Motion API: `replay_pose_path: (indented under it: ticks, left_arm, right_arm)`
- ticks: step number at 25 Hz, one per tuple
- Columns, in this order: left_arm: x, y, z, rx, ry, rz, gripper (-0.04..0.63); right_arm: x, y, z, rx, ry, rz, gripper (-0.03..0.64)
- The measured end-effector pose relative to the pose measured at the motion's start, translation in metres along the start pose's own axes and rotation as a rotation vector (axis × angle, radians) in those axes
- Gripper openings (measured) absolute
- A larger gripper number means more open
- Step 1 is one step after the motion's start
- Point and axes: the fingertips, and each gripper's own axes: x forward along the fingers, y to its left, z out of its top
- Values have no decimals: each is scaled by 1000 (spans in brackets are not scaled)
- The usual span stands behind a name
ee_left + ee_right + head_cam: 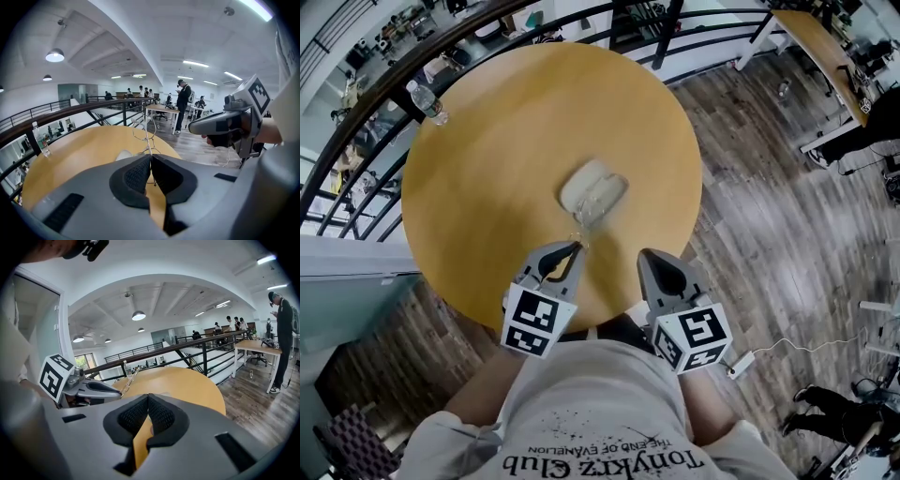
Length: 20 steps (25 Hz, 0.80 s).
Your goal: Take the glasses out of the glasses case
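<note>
Glasses (144, 133): temple end buried between left gripper (150, 159) pads, lenses too thin to make out. Glasses case (123, 154) mostly hidden behind gripper body; open or closed, can't tell.

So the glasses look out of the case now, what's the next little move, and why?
Probably lower the left gripper and lay the glasses on bare table beside the case. Its fingers are shut on the thin wire frame, held clear of the case, while the right gripper is shut and empty.
</note>
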Motion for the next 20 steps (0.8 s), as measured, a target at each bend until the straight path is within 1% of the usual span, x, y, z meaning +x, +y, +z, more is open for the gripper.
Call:
replay_pose_path:
  ticks: [8,14,20]
  left_arm:
    - [-20,-10,17,-44,-84,-22,34]
    - [-25,-15,21,-54,-102,-48,34]
    - [-28,-19,32,-59,-138,-65,34]
  right_arm:
    - [-2,1,19,-17,-23,-13,25]
    - [-2,3,33,-7,-44,-17,25]
    - [-2,7,40,11,-37,9,25]
